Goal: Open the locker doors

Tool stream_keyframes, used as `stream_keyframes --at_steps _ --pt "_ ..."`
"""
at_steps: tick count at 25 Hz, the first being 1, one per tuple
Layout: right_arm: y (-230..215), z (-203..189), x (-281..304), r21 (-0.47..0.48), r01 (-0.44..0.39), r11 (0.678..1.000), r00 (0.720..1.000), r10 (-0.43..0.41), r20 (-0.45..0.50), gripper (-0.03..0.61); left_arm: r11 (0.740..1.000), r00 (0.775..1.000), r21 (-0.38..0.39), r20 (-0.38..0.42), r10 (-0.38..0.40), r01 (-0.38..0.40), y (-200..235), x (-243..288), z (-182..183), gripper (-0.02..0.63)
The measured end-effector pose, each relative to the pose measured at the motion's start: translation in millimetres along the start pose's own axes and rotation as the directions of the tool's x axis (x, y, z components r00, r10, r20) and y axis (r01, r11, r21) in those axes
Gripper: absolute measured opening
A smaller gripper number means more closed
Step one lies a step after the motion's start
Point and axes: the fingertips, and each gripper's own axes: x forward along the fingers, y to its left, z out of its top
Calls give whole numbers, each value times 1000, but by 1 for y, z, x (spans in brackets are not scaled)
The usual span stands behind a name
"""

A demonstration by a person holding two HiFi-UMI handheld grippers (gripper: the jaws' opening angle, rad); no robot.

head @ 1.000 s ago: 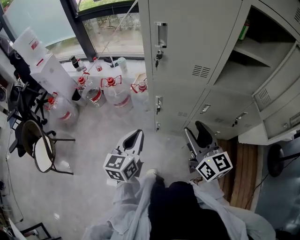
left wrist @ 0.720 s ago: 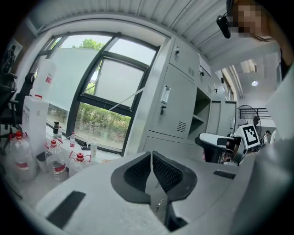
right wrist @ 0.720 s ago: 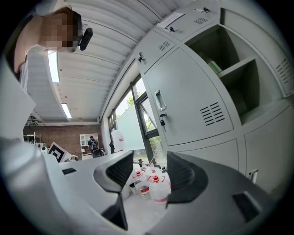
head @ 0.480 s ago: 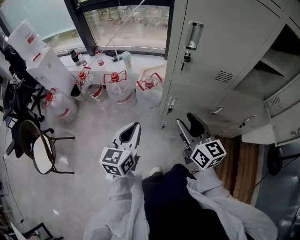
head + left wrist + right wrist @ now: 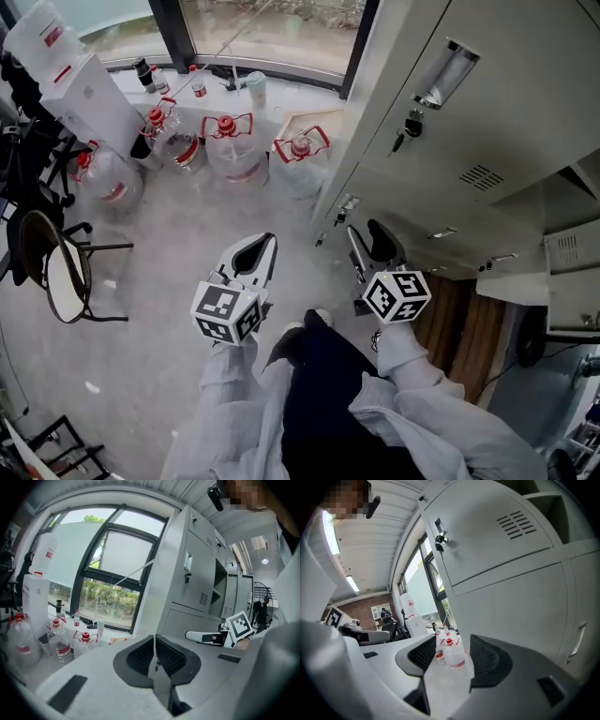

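The right gripper [image 5: 367, 246] holds its jaws wide apart around nothing. The left gripper [image 5: 269, 241] is closed and empty. Just ahead of the right one stands a closed locker door [image 5: 412, 202], with its small handle [image 5: 347, 206] slightly to the left. It looks like thin painted steel, probably light, stiff and slick, so the handle is likely the only real purchase.

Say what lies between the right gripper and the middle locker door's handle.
Nothing: the head view shows a bare gap between the open right gripper and that handle.
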Motion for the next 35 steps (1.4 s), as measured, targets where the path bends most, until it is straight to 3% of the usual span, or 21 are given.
stream_keyframes --at_steps 5,11,17,21,35 --pt "-16 -33 28 -22 25 999 998 -26 -51 210 1000 999 2 -43 11 -11 12 21 -28 18" --pt "-35 -63 55 -84 74 994 995 -79 -59 210 997 996 -64 -76 47 -52 29 42 -64 18" --pt "-50 -86 80 -113 104 988 992 -112 -60 210 993 993 -105 -110 35 -47 31 59 -92 18" --pt "-61 -91 92 -112 129 985 990 -136 -49 210 993 992 -111 -120 29 -42 34 66 -99 18" --pt "-63 -91 121 -182 99 978 993 -108 -38 210 986 986 -130 -144 87 -106 48 69 -120 18"
